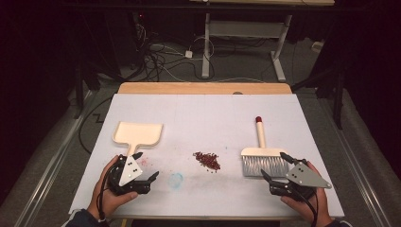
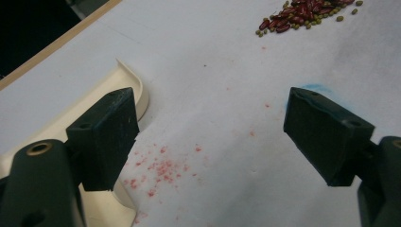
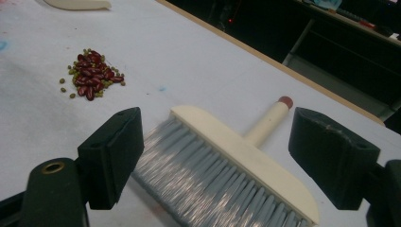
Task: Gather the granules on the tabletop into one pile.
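Observation:
A cream dustpan lies at the left of the white table, its handle pointing toward me. My left gripper is open just in front of that handle; in the left gripper view the dustpan sits beside the left jaw. A small pile of red and green beans lies mid-table, also seen as beans and beans. A cream hand brush with grey bristles and a red-tipped handle lies at the right. My right gripper is open, its jaws straddling the brush.
Pink speckles and a blue smudge mark the white table cover. The wooden far edge of the table borders a floor with cables and a desk frame. Open space lies between the beans and both tools.

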`<state>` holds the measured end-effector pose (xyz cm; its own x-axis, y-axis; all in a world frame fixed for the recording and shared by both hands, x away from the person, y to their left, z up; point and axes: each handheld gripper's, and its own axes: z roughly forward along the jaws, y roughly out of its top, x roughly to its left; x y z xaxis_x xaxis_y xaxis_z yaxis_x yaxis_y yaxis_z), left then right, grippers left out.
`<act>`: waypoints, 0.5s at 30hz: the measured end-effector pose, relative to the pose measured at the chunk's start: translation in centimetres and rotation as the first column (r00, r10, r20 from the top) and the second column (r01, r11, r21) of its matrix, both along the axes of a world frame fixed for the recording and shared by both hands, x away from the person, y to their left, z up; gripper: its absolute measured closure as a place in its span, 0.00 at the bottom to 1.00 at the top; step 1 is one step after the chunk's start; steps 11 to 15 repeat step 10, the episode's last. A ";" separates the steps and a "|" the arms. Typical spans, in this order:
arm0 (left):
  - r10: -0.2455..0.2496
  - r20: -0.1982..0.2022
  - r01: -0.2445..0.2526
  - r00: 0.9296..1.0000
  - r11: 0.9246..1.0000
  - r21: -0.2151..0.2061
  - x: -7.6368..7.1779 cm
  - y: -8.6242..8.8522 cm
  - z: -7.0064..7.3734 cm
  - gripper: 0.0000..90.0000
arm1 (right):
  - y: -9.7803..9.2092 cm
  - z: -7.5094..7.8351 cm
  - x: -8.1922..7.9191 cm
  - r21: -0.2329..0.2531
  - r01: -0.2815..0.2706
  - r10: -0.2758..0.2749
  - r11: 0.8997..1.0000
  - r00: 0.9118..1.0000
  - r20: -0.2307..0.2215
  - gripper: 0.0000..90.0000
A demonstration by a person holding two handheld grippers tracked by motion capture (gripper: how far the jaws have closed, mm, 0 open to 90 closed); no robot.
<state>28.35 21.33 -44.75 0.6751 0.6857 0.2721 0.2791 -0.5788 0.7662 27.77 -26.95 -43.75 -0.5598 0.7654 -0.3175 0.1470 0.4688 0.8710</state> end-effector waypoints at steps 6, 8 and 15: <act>0.003 -0.001 -0.003 1.000 1.000 0.002 0.0 -0.1 0.0 0.20 | -0.1 0.0 0.0 0.000 0.002 -0.002 1.000 1.000 0.000 0.22; 0.005 -0.001 -0.005 1.000 1.000 -0.002 0.0 -0.1 0.0 0.20 | -0.1 0.0 0.1 -0.001 0.004 -0.004 1.000 1.000 -0.002 0.22; 0.009 0.000 -0.009 1.000 1.000 -0.003 0.1 -0.1 0.0 0.20 | -0.1 -0.1 0.1 -0.002 0.007 -0.007 1.000 1.000 -0.004 0.22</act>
